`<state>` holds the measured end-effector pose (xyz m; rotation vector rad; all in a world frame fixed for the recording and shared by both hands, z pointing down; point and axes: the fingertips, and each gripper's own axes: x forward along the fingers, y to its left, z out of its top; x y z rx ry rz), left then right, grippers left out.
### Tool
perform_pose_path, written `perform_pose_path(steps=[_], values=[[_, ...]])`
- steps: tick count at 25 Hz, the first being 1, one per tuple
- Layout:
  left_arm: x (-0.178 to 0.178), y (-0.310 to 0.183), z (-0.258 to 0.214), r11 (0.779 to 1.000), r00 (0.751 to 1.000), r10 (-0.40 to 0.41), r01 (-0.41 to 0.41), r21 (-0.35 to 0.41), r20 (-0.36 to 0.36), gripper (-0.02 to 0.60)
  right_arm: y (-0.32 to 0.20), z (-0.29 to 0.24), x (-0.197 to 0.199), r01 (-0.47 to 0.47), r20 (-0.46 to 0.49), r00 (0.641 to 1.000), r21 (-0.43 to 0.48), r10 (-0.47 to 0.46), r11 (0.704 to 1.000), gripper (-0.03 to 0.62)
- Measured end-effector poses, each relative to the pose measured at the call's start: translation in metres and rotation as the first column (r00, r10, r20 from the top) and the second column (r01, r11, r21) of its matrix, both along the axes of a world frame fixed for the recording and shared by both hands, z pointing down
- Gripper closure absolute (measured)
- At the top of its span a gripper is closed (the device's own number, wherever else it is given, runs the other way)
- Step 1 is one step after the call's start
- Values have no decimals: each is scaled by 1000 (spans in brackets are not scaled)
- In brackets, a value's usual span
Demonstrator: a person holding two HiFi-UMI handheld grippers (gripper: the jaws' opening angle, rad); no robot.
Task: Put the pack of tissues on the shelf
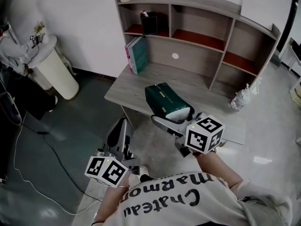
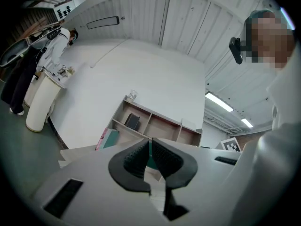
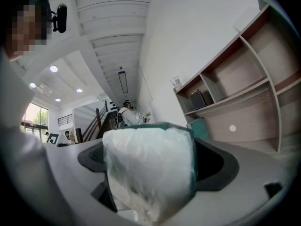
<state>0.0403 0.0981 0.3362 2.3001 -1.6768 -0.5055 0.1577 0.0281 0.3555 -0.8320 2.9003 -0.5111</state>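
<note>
**Right gripper** (image 3: 149,171): two dark grey padded jaws, spread wide and clamped on the near end of the pack. In the head view it (image 1: 175,118) reaches forward over the front edge of the desk.

**Pack of tissues** (image 3: 148,166): soft rectangular block in dark green wrapping with a translucent white end. The white end sits between the right jaws and fills them. In the head view the pack (image 1: 162,98) lies over the desk's front part. Whether it rests on the top or is held just clear cannot be told. Its long axis runs away from the gripper, toward the shelf.

**Left gripper** (image 2: 150,155): jaws brought together with nothing between them. It is held low, off the desk's front left corner (image 1: 121,128), and is the farther tool from the pack.

**Grey wooden desk** (image 1: 136,86): flat top that carries the shelf at its back.

**Grey wooden shelf unit with red-lined compartments** (image 1: 197,39): stands beyond the pack, straight ahead along the right jaws. The middle and right compartments look bare.

**Black box** (image 1: 149,23): in the upper left compartment.

**Teal and pink books** (image 1: 136,54): leaning at the left, under the shelf.

**Clear plastic bottle** (image 1: 240,99): on the desk, at the right end.

Judgement: the pack is in hand but not yet placed. The coming move is a lift and push forward, end-on, by the right gripper.
</note>
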Motion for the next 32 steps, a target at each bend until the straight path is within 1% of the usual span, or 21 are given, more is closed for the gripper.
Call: perform_pose_path(steps=[4,8,12,15,24,28,32], values=[[-28,-32,-4,999,999,36,-36,-13,12,552,-27,-3,-25,-43,11,999,-10,43,999,49],[-62,-59,-15,999,999,48,-48,9,13,554,-52,-10,-52,-72,13,997,4,72,997,49],[-94,-84,-22,998,998,58,-58,14,38,554,-75,-21,-82,-93,24,995,19,93,995,49],[-116,-98,-25,997,997,72,-72,18,22,554,-87,-25,-102,-99,23,995,18,99,995,49],[-177,-130,-28,995,995,94,-95,28,21,554,-122,-27,-151,-158,30,987,1,157,988,49],[-201,-140,-24,996,997,83,-83,32,7,554,-130,-20,-163,-177,6,984,-5,177,984,49],[-231,-146,-17,999,1000,29,-29,21,-12,554,-140,-12,-169,-191,-16,982,-18,190,981,49]])
